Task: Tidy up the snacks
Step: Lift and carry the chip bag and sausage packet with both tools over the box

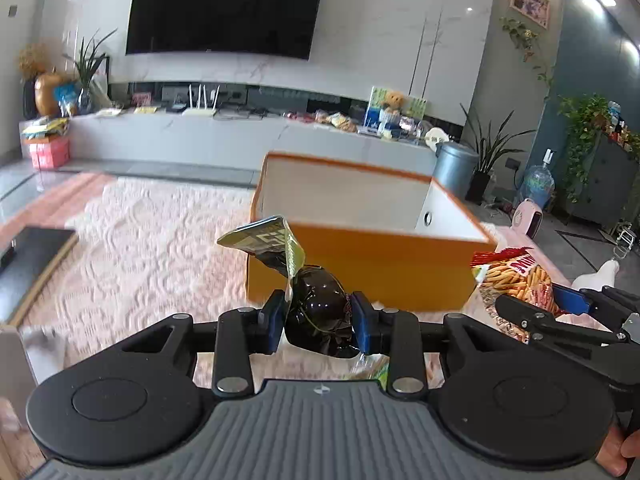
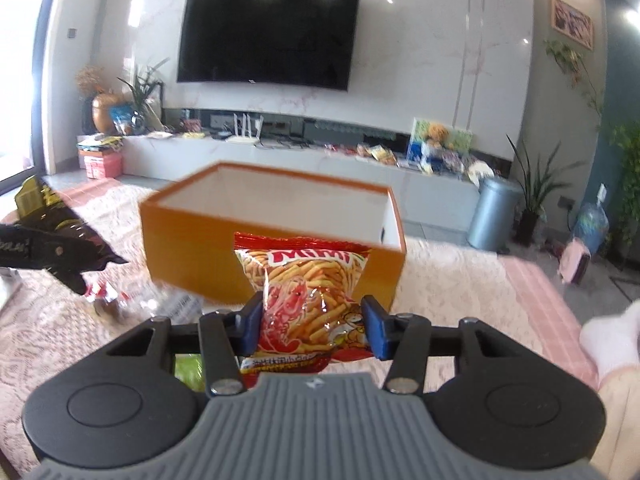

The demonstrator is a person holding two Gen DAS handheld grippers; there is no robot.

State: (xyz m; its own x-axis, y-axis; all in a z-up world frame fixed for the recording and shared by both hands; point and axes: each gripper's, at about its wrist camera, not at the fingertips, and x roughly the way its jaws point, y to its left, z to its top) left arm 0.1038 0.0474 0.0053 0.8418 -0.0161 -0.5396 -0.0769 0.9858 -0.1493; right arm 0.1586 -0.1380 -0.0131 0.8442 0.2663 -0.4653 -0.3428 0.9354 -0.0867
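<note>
My left gripper is shut on a black and gold snack packet, held up in front of an open orange box with a white inside. My right gripper is shut on a red bag of stick snacks, just short of the same orange box. In the left wrist view the red bag and the right gripper show at the right. In the right wrist view the black packet shows at the left. The box looks empty as far as I can see.
The box stands on a pale pink patterned rug. More small snack packets lie on the rug left of the box. A TV bench and a grey bin stand behind. A white sock is at the right.
</note>
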